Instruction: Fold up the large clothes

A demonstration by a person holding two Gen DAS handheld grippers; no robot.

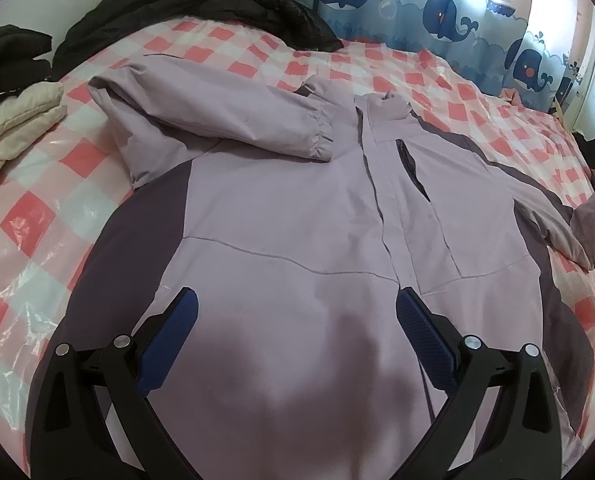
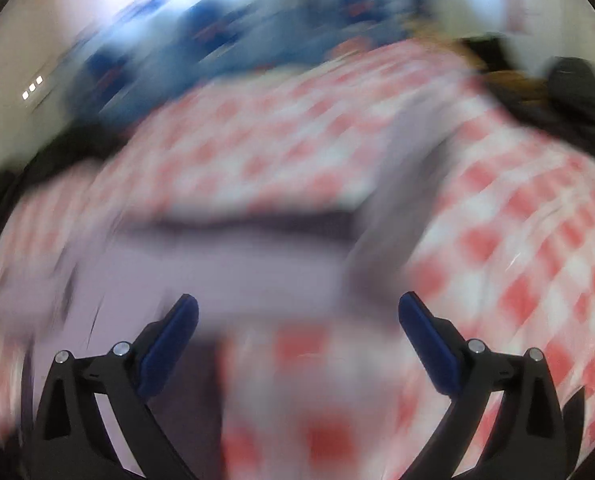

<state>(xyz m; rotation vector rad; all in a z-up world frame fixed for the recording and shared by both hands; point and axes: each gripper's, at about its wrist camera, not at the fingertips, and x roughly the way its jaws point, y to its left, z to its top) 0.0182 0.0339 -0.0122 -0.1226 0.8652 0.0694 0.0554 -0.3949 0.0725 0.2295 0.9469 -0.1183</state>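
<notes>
left gripper (image 1: 297, 300) jaws spread, empty | smooth lilac jacket (image 1: 281, 216) flat mid-bed, sleeve folded | right gripper (image 2: 297, 308) parted, blurred | glossy checked bed cover (image 1: 29, 216)

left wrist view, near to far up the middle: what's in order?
Open left hand-held gripper → lilac jacket with dark purple side panels, laid flat → its folded-over sleeve cuff → pink-and-white checked bed cover → black garment heap → blue whale-print curtain.
</notes>
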